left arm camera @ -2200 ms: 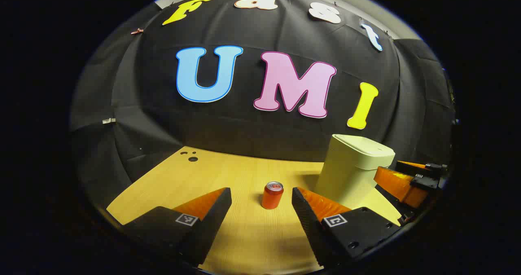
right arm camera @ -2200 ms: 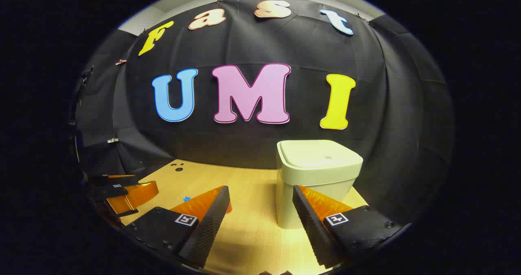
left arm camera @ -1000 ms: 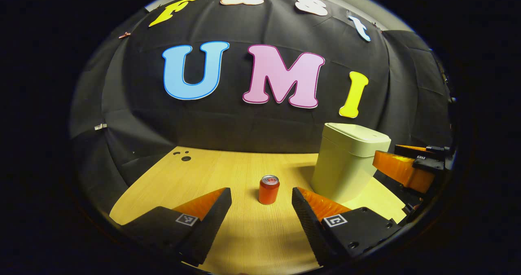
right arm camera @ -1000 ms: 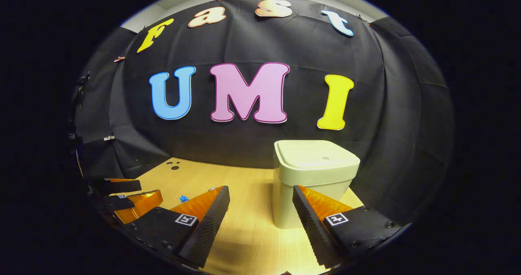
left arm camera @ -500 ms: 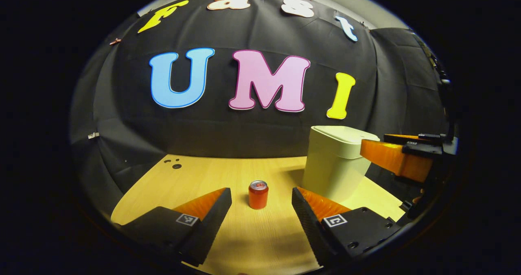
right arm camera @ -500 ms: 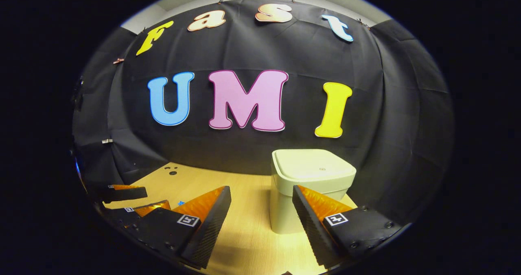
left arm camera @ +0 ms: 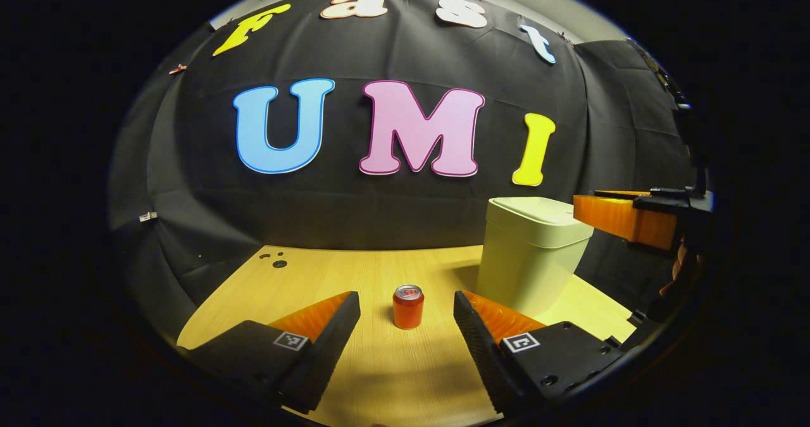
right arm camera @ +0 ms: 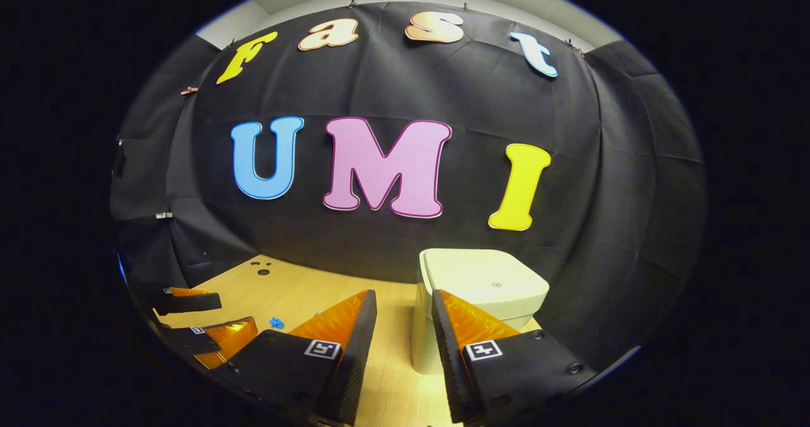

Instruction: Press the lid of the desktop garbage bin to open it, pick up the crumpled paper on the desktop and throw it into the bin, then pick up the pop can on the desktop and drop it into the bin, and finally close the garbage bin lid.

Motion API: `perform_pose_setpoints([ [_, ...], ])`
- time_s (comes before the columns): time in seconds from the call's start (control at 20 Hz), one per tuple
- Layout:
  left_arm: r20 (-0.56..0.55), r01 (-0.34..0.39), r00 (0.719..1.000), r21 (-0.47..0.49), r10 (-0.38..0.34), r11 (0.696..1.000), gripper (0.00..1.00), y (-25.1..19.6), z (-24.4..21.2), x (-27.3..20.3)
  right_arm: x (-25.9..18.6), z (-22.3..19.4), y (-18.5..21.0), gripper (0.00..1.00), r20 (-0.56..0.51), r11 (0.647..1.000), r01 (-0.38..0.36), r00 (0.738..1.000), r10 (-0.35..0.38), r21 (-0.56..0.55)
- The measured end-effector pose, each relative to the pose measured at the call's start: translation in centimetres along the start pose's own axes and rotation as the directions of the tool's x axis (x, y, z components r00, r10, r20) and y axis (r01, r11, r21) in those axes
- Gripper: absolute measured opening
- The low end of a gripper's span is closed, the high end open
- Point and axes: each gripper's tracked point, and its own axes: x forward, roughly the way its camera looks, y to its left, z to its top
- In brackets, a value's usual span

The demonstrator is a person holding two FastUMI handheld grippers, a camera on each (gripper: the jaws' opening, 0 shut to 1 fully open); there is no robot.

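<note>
An orange pop can point(left arm camera: 408, 307) stands upright on the wooden desktop point(left arm camera: 329, 275), just ahead of my left gripper point(left arm camera: 406, 316), which is open and holds nothing. The pale desktop bin point(left arm camera: 530, 259) stands to the can's right with its lid point(right arm camera: 486, 276) down. My right gripper point(right arm camera: 403, 305) hovers before the bin at about lid height, its fingers drawn close with a gap still between them and nothing in it. Seen from the left gripper view, the right gripper point(left arm camera: 591, 204) hangs beside the lid's right edge. A small blue crumpled scrap point(right arm camera: 276, 321) lies on the desktop at the left.
The black cloth wall rises right behind the desktop and the bin. Small dark holes point(left arm camera: 276, 263) mark the desktop's far left corner. My left gripper point(right arm camera: 202, 318) sits low at the left in the right gripper view. The desktop's right edge runs close to the bin.
My right gripper has risen from beside the bin's body to lid height, and its fingers have drawn closer together. My left gripper stays open behind the can, having shifted only slightly.
</note>
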Motion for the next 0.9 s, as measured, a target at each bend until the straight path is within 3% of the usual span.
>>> perform_pose_setpoints([
  [0.1,-0.006,0.000,1.000,-0.004,0.000,1.000,0.96,0.0,-0.3,0.2,0.4,0.2,-0.4,0.53,-0.007,1.000,0.005,1.000,-0.005,-0.003],
  [0.15,-0.005,0.002,1.000,-0.001,-0.002,1.000,0.95,0.0,-0.3,0.2,0.3,0.3,-0.4,0.43,-0.009,1.000,0.003,1.000,-0.003,0.001],
  [0.3,-0.002,0.002,1.000,0.009,-0.002,1.000,0.95,0.1,-0.1,0.4,1.1,0.7,-1.0,0.25,-0.011,0.999,0.017,1.000,-0.017,0.027],
  [0.45,-0.001,-0.008,1.000,0.007,0.008,1.000,0.95,0.5,-0.1,0.6,1.5,0.7,-1.0,0.20,-0.021,0.999,0.010,1.000,-0.009,0.040],
  [0.55,0.000,-0.020,1.000,0.009,0.020,1.000,0.96,1.0,0.1,0.8,1.4,0.8,-1.0,0.08,-0.026,0.998,-0.027,0.999,0.028,0.059],
  [0.7,-0.004,-0.036,0.999,0.011,0.036,0.999,0.95,1.5,-0.2,1.0,1.9,1.6,0.4,0.05,-0.019,0.986,-0.123,0.992,0.126,0.111],
  [0.9,-0.012,-0.045,0.999,0.008,0.045,0.999,0.96,1.8,-0.4,1.1,3.4,1.7,-1.7,0.05,-0.047,0.990,-0.092,0.994,0.098,0.107],
])
